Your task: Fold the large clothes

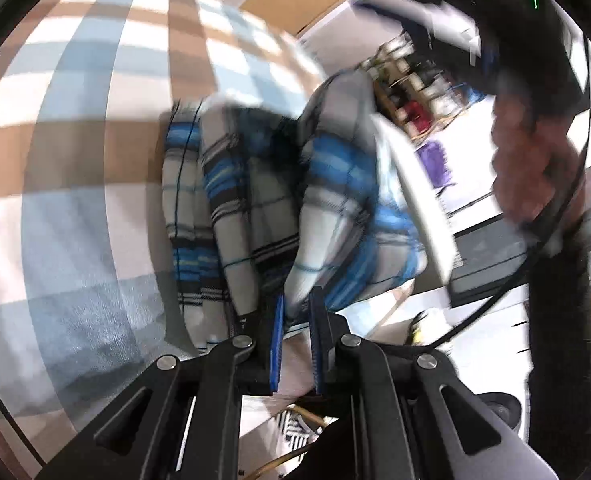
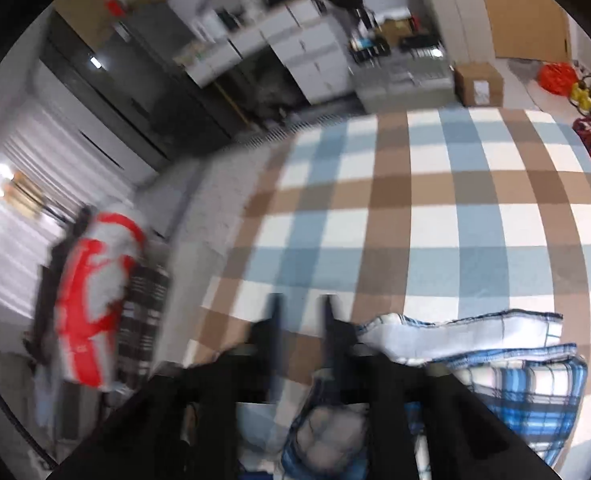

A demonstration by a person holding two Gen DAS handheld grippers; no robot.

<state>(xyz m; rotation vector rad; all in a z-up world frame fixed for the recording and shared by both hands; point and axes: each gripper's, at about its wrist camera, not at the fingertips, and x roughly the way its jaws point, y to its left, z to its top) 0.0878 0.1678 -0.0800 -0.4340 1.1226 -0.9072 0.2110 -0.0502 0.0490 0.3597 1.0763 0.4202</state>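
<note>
1. your left tongs [image 1: 295, 320] sit at the bottom centre of the left wrist view, nearly closed, the blue pads pinching an edge of the plaid garment [image 1: 263, 184].
2. from that pinch the garment hangs away toward the middle of the frame in bunched vertical folds, its long axis running bottom to top, with the checked blanket [image 1: 95, 120] spread behind it across the left half.
3. your right hand [image 1: 531, 168] shows blurred at the upper right of that view, apart from the cloth.
4. in the right wrist view your right tongs [image 2: 301, 320] stand low centre, partly open with nothing between them, only the checked blanket [image 2: 435, 208] beyond.
5. the plaid garment [image 2: 495, 360] lies lower right of those tongs, just beside the right finger, its folded edges running left to right.
6. judged from this, the free edge is nearer your right tongs; the coming grasp turns on swinging them toward the lower right.
</note>
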